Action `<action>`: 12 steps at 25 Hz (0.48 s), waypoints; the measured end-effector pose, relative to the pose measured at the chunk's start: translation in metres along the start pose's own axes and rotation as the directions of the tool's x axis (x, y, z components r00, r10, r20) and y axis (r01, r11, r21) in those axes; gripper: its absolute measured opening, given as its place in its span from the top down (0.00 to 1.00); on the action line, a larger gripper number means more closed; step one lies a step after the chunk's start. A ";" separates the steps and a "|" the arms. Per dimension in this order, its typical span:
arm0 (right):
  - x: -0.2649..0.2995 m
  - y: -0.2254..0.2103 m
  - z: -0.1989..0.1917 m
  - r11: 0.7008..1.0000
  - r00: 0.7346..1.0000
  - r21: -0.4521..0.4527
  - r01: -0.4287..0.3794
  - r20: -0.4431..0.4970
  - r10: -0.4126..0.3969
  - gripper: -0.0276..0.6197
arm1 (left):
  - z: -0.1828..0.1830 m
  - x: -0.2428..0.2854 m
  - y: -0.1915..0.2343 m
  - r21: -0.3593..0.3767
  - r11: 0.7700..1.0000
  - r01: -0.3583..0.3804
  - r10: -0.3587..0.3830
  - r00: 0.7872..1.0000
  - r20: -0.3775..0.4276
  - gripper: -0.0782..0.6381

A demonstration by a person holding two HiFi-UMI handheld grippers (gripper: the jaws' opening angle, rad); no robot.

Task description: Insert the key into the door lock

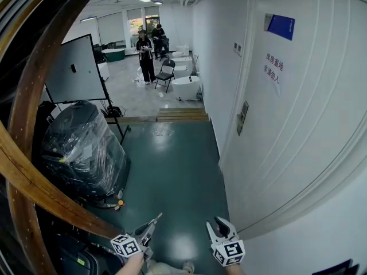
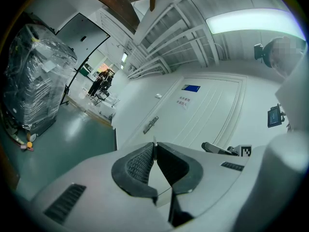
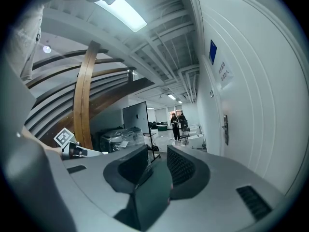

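Observation:
The white door (image 1: 287, 130) fills the right side of the head view, and its metal lock plate with handle (image 1: 242, 117) sits on the door's left edge, well ahead of both grippers. My left gripper (image 1: 156, 220) is low in the frame, shut on a thin metal key (image 2: 154, 142) whose tip pokes out between the pads. It points toward the lock plate (image 2: 150, 124). My right gripper (image 1: 218, 226) is beside it, nearer the door, open with nothing between its jaws (image 3: 157, 156). From there the lock (image 3: 225, 128) shows far off on the right.
A plastic-wrapped black load (image 1: 80, 153) stands at the left on the green floor (image 1: 172, 171). A dark board on a stand (image 1: 74, 67) is behind it, and a curved wooden beam (image 1: 23, 153) crosses the left. Wooden steps (image 1: 182, 114), a chair (image 1: 166, 73) and people (image 1: 146, 53) lie further away.

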State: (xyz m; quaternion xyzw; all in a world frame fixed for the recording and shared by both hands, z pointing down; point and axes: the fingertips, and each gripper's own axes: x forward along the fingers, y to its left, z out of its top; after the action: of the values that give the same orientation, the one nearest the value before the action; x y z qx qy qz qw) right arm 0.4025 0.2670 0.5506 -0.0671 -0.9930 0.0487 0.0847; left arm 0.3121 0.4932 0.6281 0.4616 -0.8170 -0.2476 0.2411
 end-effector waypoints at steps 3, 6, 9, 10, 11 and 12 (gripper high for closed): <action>0.002 -0.001 0.000 1.000 1.000 -0.002 0.003 -0.005 -0.003 0.77 | 0.001 0.003 -0.005 0.005 1.000 0.010 -0.010 1.000 0.000 0.84; 0.011 0.002 0.000 1.000 1.000 -0.005 0.000 -0.008 0.000 0.77 | 0.003 0.006 0.001 0.013 1.000 0.025 -0.025 1.000 0.001 0.84; 0.022 0.005 0.005 1.000 1.000 -0.009 0.008 -0.005 -0.008 0.77 | 0.012 0.010 0.006 0.012 1.000 0.029 -0.029 0.999 -0.014 0.84; 0.026 0.005 0.006 1.000 1.000 -0.008 0.011 -0.006 -0.011 0.77 | 0.016 0.012 0.009 0.014 0.999 0.031 -0.031 0.999 -0.020 0.84; 0.030 0.006 0.007 1.000 1.000 -0.007 0.015 -0.007 -0.015 0.77 | 0.019 0.014 0.011 0.016 0.999 0.034 -0.034 0.999 -0.025 0.84; 0.035 0.007 0.008 1.000 1.000 -0.007 0.019 -0.008 -0.019 0.77 | 0.023 0.016 0.014 0.018 0.999 0.038 -0.037 0.999 -0.029 0.84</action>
State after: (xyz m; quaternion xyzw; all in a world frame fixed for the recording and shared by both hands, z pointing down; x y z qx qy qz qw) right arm 0.3681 0.2781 0.5475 -0.0579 -0.9934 0.0441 0.0891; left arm 0.2814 0.4901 0.6222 0.4827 -0.8069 -0.2378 0.2438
